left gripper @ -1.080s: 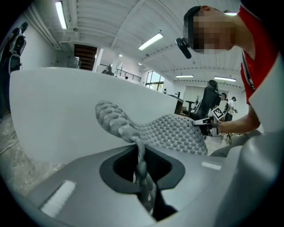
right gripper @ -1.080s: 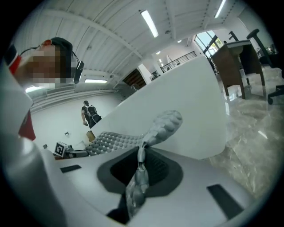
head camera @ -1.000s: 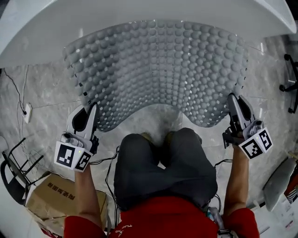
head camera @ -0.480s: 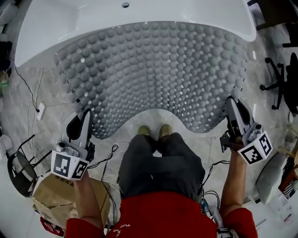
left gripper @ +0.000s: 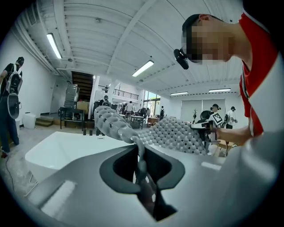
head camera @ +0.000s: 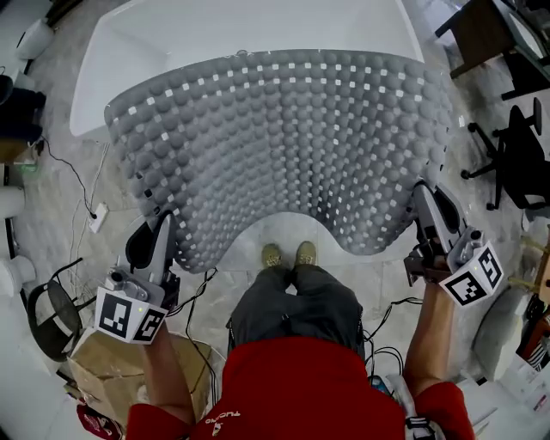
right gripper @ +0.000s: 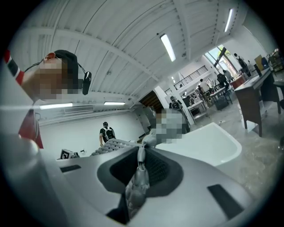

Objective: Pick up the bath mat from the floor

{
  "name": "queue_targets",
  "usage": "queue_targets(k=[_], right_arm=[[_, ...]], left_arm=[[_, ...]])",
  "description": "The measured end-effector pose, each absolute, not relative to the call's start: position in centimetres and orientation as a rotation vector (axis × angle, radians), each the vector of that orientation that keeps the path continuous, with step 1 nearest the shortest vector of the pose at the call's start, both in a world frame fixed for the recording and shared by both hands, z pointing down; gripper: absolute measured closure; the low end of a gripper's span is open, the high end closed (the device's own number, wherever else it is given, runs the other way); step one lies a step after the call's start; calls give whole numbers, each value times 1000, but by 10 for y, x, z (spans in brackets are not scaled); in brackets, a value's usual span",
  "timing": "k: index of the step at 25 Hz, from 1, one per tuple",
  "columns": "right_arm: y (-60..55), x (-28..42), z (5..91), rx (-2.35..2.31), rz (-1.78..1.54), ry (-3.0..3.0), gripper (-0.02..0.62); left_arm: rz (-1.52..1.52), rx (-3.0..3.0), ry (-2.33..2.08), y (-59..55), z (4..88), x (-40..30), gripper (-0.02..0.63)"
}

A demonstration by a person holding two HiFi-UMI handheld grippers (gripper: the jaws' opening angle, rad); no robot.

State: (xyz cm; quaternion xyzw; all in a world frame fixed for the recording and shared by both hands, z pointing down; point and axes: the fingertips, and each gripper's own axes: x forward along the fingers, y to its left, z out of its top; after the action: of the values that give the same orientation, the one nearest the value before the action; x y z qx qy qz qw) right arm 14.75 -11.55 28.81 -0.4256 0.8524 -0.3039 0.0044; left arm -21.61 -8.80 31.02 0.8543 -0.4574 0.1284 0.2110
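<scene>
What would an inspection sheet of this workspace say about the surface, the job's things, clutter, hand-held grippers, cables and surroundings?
Surface: pale veined floor.
Job's things: grey bubbled bath mat, held up by its two near corners, sagging between them.
Clutter: cardboard box and black stool at the person's left.
Grippers: left hand-held gripper and right hand-held gripper each shut on a mat corner.
Cables: cable running to a socket strip on the floor.
Surroundings: white bathtub beyond the mat; black chairs at right.

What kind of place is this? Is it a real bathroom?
Probably a big workshop hall, not a home bathroom: the white bathtub stands near an office chair and a cardboard box.
</scene>
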Motion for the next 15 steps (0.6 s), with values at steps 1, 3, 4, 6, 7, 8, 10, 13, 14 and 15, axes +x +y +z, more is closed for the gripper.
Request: queue_targets(k=[1, 3, 4, 6, 7, 8, 10, 13, 14, 15], right_arm=[[-115, 145, 282, -1333, -945, 2668, 555], [-114, 144, 257, -1325, -934, 2655, 555], [-113, 146, 238, -1316, -928, 2644, 556], [-113, 153, 204, -1289, -903, 2623, 555], [-112, 157, 194, -1276, -888, 2615, 557], [-111, 161, 191, -1268, -877, 2606, 557], [-103, 165, 213, -1262, -874, 2584, 557], [-101, 166, 285, -1253, -873, 2604, 557], [-103, 166, 316, -1245, -875, 2628, 557], [-106, 167, 350, -1236, -884, 2650, 557]], left_arm=[[334, 2379, -1268, -89, 306, -218, 566], [304, 2391, -1269, -90, 282, -219, 566], [299, 2400, -1275, -90, 262, -217, 566], [292, 2425, -1291, -91, 224, -210, 568], [286, 2438, -1298, -91, 212, -206, 566], [283, 2447, -1299, -90, 209, -203, 568], [298, 2458, -1290, -87, 225, -201, 568], [294, 2442, -1304, -81, 298, -205, 568], [275, 2424, -1318, -77, 334, -205, 568], [256, 2404, -1330, -74, 372, -205, 568]])
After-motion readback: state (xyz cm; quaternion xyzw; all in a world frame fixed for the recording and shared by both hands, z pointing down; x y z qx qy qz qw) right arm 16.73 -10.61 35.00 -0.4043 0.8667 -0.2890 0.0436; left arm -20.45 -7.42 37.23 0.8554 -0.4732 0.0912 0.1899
